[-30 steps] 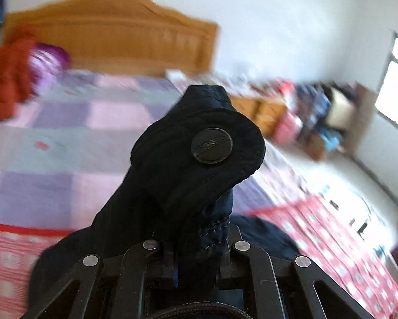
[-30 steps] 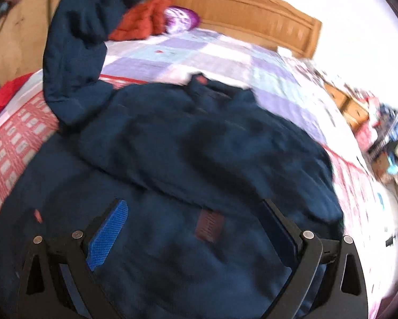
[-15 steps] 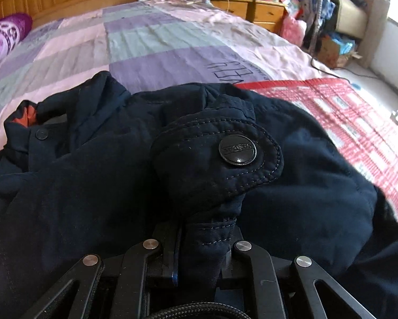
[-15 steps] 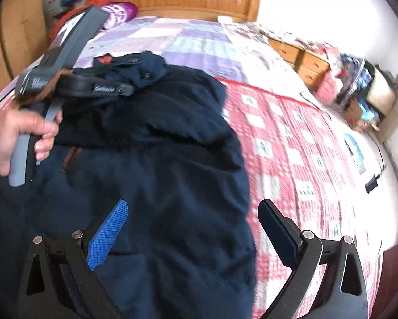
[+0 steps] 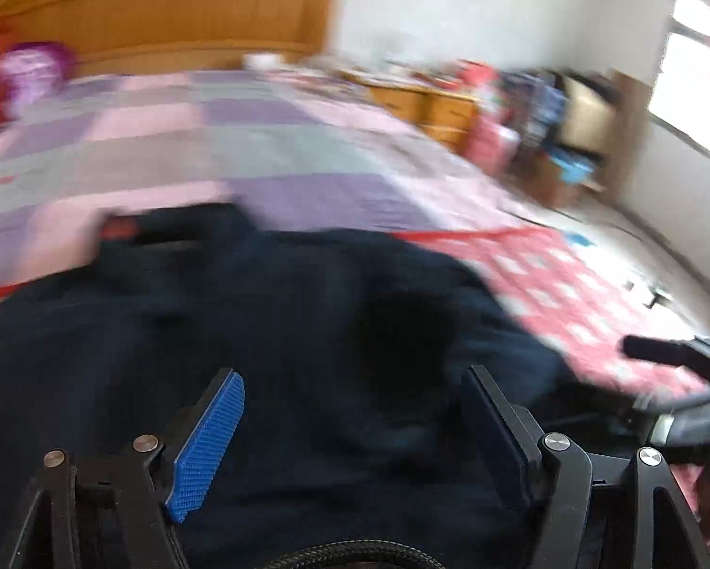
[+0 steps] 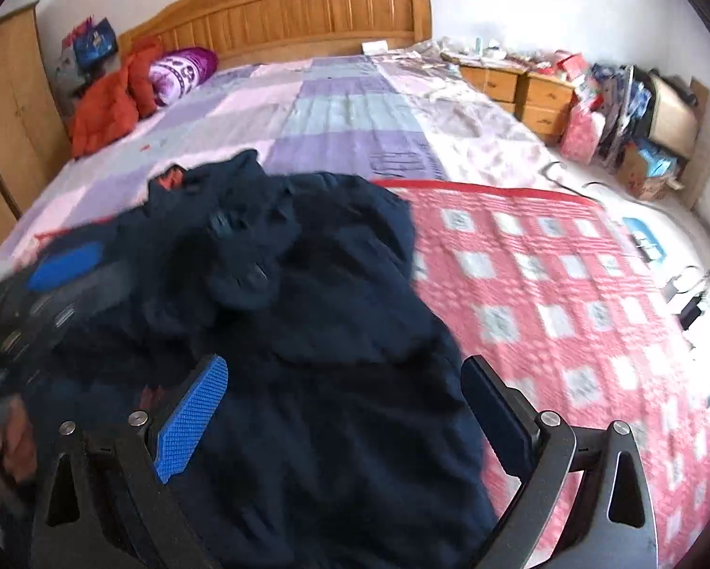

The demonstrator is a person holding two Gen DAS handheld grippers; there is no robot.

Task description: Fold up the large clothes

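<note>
1. Now your left gripper [image 5: 352,419] is spread wide, empty, above the dark jacket [image 5: 269,332].
2. Your right gripper [image 6: 343,405] is spread too, over the jacket on the bed [image 6: 544,284].

No legible text, dark print on the quilt [image 6: 402,161] too blurred to read

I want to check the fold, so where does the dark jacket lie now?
In the right wrist view the jacket lies on the bed's near left part, partly on the red checked blanket.
</note>
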